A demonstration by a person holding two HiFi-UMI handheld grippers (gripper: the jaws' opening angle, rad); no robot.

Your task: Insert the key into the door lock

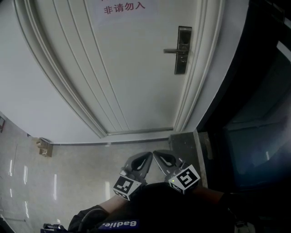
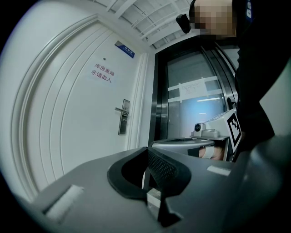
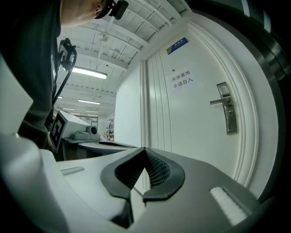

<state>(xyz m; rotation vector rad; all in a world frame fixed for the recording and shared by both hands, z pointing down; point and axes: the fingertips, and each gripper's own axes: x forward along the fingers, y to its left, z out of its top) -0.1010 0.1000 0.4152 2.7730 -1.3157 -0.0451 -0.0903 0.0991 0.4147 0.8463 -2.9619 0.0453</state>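
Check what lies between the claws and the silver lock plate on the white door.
Nothing; the head view shows only pale tiled floor and white door panel there.

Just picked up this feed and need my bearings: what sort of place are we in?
Probably an indoor corridor in an office or facility building: a closed white door with a lever-handle lock and printed notice, glossy tiled floor, dark-framed glass doors alongside.

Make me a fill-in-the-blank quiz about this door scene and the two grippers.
1. The door is painted ___.
2. In the head view, its lever handle is on the door's ___ side.
3. The sign has ___ lettering.
4. The left gripper and right gripper both have their jaws ___.
Missing words: white; right; red; shut.
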